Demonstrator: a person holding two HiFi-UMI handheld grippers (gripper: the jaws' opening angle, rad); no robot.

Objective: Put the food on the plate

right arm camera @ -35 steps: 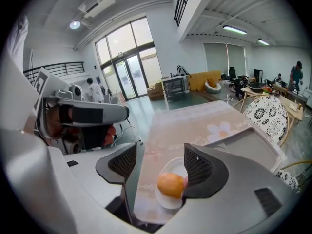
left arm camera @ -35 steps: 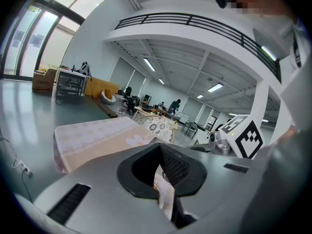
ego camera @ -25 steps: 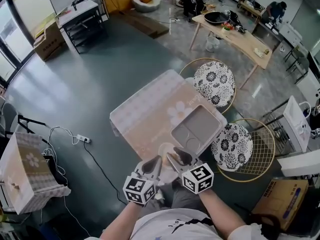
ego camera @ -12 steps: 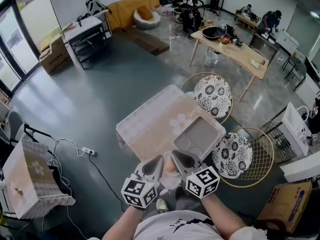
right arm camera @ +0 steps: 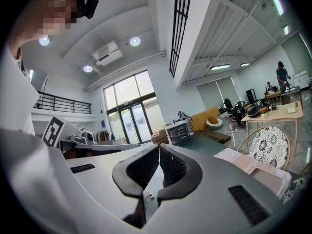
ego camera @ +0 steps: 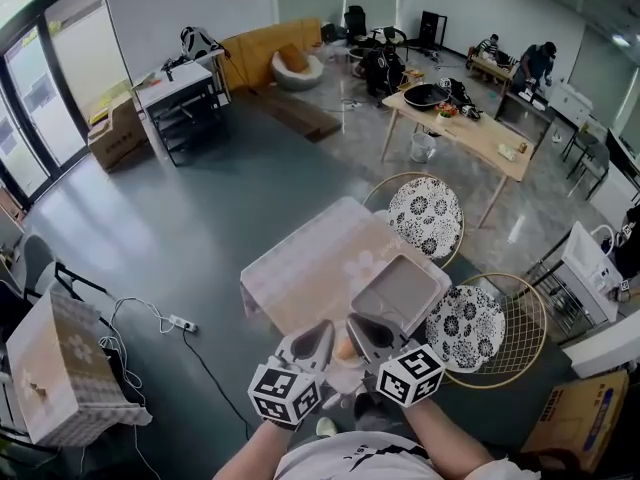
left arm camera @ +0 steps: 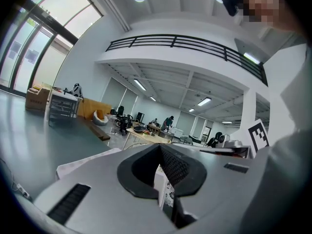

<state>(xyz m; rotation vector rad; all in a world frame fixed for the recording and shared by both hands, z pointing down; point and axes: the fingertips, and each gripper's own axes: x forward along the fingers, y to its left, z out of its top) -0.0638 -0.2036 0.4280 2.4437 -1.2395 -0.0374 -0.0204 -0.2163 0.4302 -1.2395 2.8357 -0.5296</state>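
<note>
Black-and-white square markers face up on both gripper cubes. Far left, brown cardboard boxes stand by tall windows on the dark grey polished floor. The left gripper has its jaws pressed together on nothing. A small orange-brown piece of food shows between the two gripper heads, above a pale round plate; whether it touches the plate I cannot tell. The right gripper is likewise closed and empty. A grey compartmented tray rests on the pale checked tablecloth, beside round flower-patterned chairs.
</note>
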